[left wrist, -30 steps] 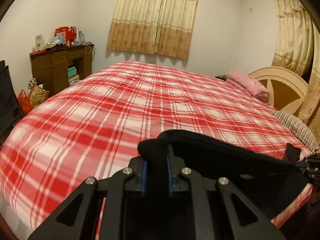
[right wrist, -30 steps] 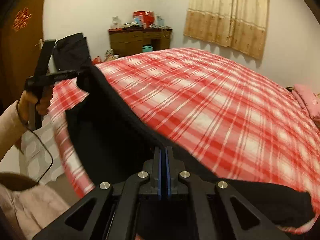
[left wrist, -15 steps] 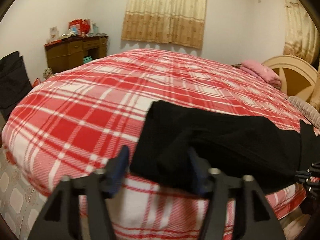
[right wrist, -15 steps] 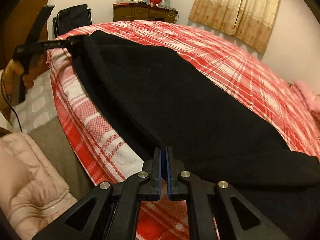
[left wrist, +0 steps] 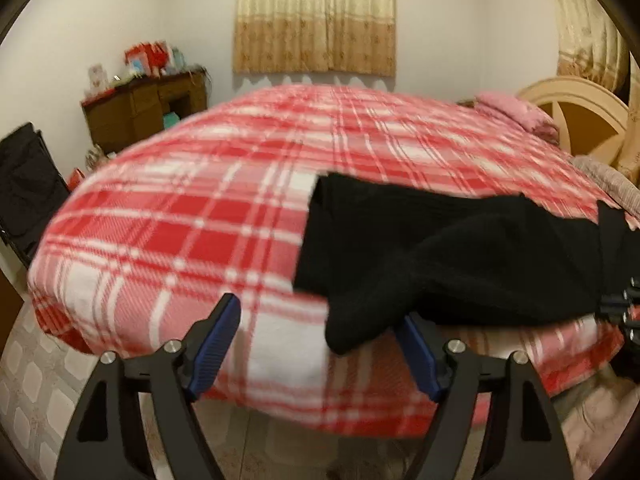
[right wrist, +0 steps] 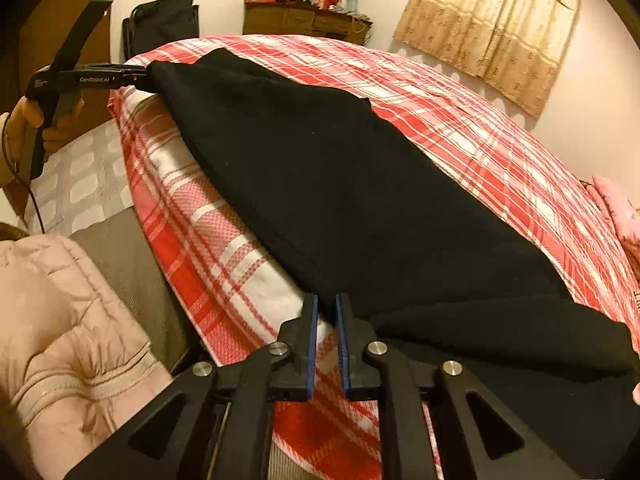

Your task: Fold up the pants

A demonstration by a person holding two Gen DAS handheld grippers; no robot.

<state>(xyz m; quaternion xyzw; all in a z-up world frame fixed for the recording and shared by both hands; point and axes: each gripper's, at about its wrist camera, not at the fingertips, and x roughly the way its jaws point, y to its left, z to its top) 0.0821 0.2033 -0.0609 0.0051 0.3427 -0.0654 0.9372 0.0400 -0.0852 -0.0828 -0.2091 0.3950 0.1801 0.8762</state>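
Plaid bed (left wrist: 192, 240) carries the black pants (right wrist: 340, 184) along its near edge, laid flat. Left gripper (left wrist: 316, 344) is spread wide, a loose cloth corner draped between its fingers, nothing clamped. Right gripper (right wrist: 326, 320) is slightly parted at the pants' near edge; whether it pinches cloth cannot be told. Judgement: smooth the bunched corner, square the edges, then re-grip for the fold.
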